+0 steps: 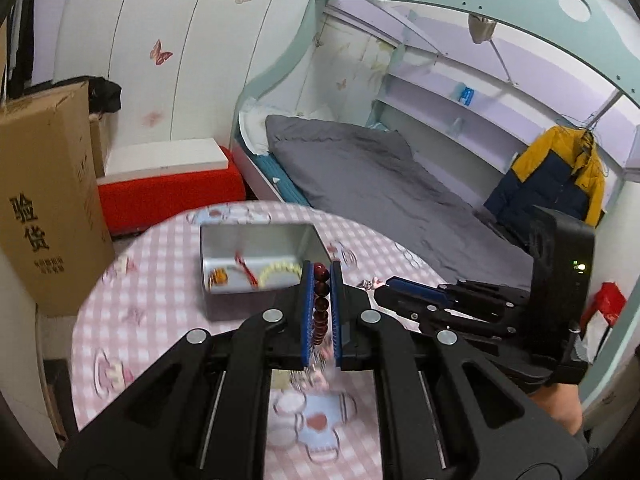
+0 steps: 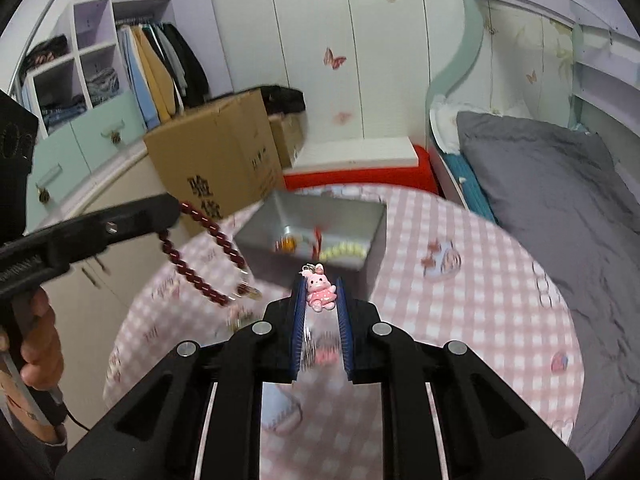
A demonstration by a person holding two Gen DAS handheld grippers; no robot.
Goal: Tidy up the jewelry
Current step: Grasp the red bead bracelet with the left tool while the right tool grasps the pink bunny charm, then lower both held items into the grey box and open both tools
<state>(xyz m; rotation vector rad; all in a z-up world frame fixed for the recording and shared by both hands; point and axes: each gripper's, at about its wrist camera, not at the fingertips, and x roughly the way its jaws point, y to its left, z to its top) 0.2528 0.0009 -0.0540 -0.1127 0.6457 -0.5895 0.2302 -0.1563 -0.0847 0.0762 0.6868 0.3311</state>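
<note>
Left gripper (image 1: 321, 276) clenched on dark red bead bracelet (image 1: 321, 300). Right gripper (image 2: 320, 286) grasping pink bunny charm (image 2: 320, 292). Metal box (image 2: 312, 224) ahead of both, on checked surface (image 2: 460, 300).

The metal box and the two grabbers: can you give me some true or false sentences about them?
1. The left gripper holds a string of dark red beads. True.
2. The right gripper holds a yellow bracelet. False: a pink bunny charm sits between its fingers.
3. The metal box is empty. False: a yellowish bead bracelet, something red and something orange lie inside.
4. The box stands on a pink checked tablecloth. True.
5. The beads hang down in a loop from the left gripper. True.
</note>
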